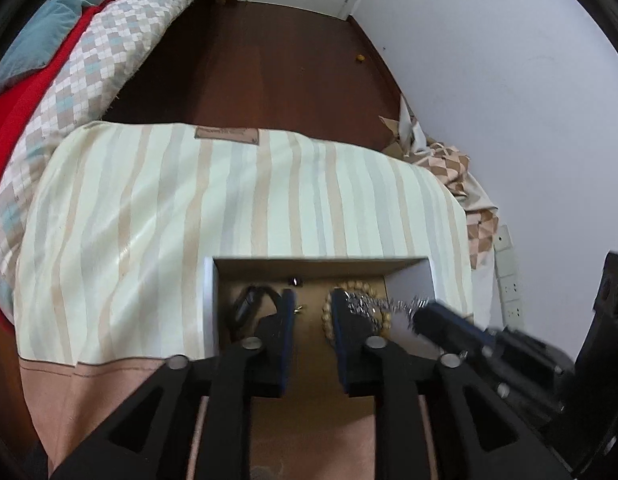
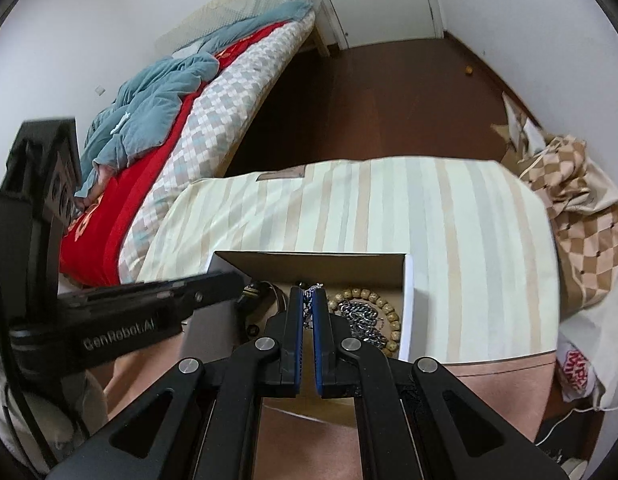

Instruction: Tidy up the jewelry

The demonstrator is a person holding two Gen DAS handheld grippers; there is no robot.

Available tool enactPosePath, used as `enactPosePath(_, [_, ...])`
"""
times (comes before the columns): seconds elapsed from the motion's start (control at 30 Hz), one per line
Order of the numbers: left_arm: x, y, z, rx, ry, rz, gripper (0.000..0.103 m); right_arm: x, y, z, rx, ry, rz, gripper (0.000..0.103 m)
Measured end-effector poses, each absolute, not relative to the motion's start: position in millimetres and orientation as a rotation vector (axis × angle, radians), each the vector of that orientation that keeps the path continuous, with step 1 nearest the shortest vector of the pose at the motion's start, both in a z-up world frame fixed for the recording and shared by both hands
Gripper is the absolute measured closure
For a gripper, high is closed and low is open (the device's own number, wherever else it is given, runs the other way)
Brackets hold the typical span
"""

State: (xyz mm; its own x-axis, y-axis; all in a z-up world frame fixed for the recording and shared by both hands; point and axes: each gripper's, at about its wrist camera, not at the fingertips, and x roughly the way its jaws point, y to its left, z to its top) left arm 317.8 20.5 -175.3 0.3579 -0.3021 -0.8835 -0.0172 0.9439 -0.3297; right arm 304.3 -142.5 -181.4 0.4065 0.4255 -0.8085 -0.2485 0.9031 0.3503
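silver chain [image 2: 309, 300] pinched by right gripper [image 2: 307, 294], part hidden; left gripper [image 1: 313, 300] spread.

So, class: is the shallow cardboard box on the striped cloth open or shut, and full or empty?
Open and not empty. The shallow cardboard box has no lid on; a wooden bead bracelet and a silver metal chain lie inside.

An open box [image 2: 409, 292] sits on the striped tablecloth [image 2: 449, 216].

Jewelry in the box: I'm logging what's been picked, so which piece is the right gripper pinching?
The silver chain. The right gripper is shut on its end, while the wooden bead bracelet and the black strap lie untouched in the box.
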Motion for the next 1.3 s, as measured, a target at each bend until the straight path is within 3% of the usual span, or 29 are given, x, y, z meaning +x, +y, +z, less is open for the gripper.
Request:
enactPosePath(0.07, [321.0, 22.7, -169.9, -0.293, 1.177, -0.16, 0.051, 309.7, -142.7, -184.7, 0.207, 1.093, 0.45, 0.099])
enactPosePath(0.1, [321.9, 24.3, -166.6, -0.285, 1.164, -0.143, 0.03, 311.9, -142.6, -186.2, 0.219, 1.105, 0.463, 0.099])
enactPosePath(0.27, [322.2, 36.1, -158.2, -0.241, 1.126, -0.071, 0.02, 317.0, -140.4, -189.0, 0.263, 1.145, 0.518, 0.098])
enactPosePath(0.33, [319.1, 41.1, -157.9, -0.211, 1.123, -0.033, 0.003, 317.8, -136.1, -189.6, 0.27, 1.164, 0.544, 0.098])
enactPosePath(0.5, [310.6, 53.7, -157.8, -0.148, 1.105, 0.055, 0.002, 319.1, -124.1, -199.7, 0.268, 1.257, 0.563, 0.096])
enactPosePath(0.53, [307.4, 57.1, -156.8, -0.142, 1.095, 0.066, 0.002, 318.9, -124.0, -201.1, 0.266, 1.268, 0.551, 0.087])
enactPosePath(0.57, [305.4, 59.3, -156.4, -0.136, 1.09, 0.074, 0.002, 317.7, -125.3, -201.9, 0.27, 1.271, 0.547, 0.066])
enactPosePath(0.63, [298.9, 64.2, -155.7, -0.123, 1.081, 0.096, 0.002, 315.4, -130.3, -199.6, 0.286, 1.261, 0.532, 0.04])
enactPosePath(0.87, [271.2, 66.4, -156.0, -0.067, 1.055, 0.152, 0.002, 298.1, -142.4, -177.1, 0.085, 1.183, 0.309, 0.036])
enactPosePath(0.9, [266.5, 64.5, -156.3, -0.055, 1.049, 0.159, 0.001, 294.7, -143.5, -176.9, 0.047, 1.182, 0.264, 0.031])
enactPosePath(0.97, [257.8, 59.9, -157.7, -0.028, 1.044, 0.173, 0.0, 288.5, -145.0, -178.8, -0.004, 1.183, 0.206, 0.005])
enactPosePath(1.3, [228.9, 47.7, -149.0, -0.035, 1.034, 0.179, 0.0, 256.0, -155.4, -176.2, -0.084, 1.141, 0.078, 0.0])
